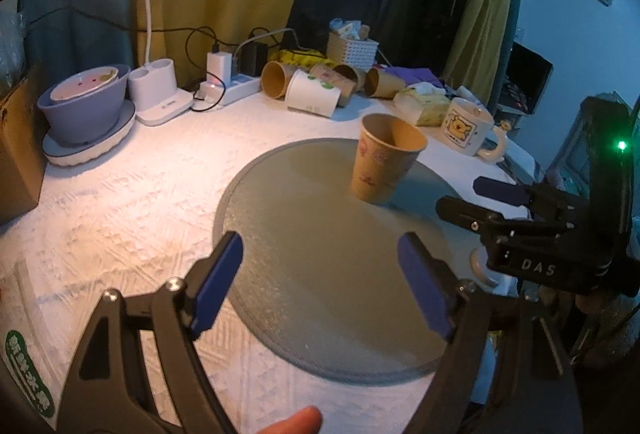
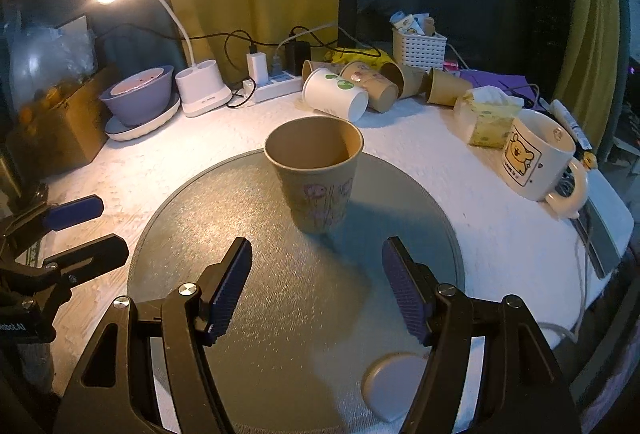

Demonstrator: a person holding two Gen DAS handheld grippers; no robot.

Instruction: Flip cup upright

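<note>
Worktop [image 2: 480, 234] is covered in white textured cloth, with the round glass disc [image 2: 280, 294] in the middle and clutter along the back (spare paper cups lying on their sides, a bear mug, tissue pack, lamp base).

The cup [image 2: 316, 173] stands on the far half of the disc, mouth up, base flat on the glass. I judge the flip itself as done; what is left is getting clear without knocking it.

How to do that well: the cup is light, empty paper, so any brush from a pad tips it. I pull both tools straight back and slightly up, with no sideways sweep, and don't close until well away. Watch the small round white lid-like piece [image 2: 396, 386] on the near right of the disc, just under my right tool.

Pose: right tool [image 2: 316, 290] sits low over the near half of the disc, aimed straight at the cup, jaws spread wide and empty, wider than the cup. The cup is near but apart from the pads, not touching.

Left tool [image 1: 320, 286] hovers over the near-left of the disc, also spread wide with nothing in it, cup further off and to its right. The two tools are close to each other at the disc edge.
</note>
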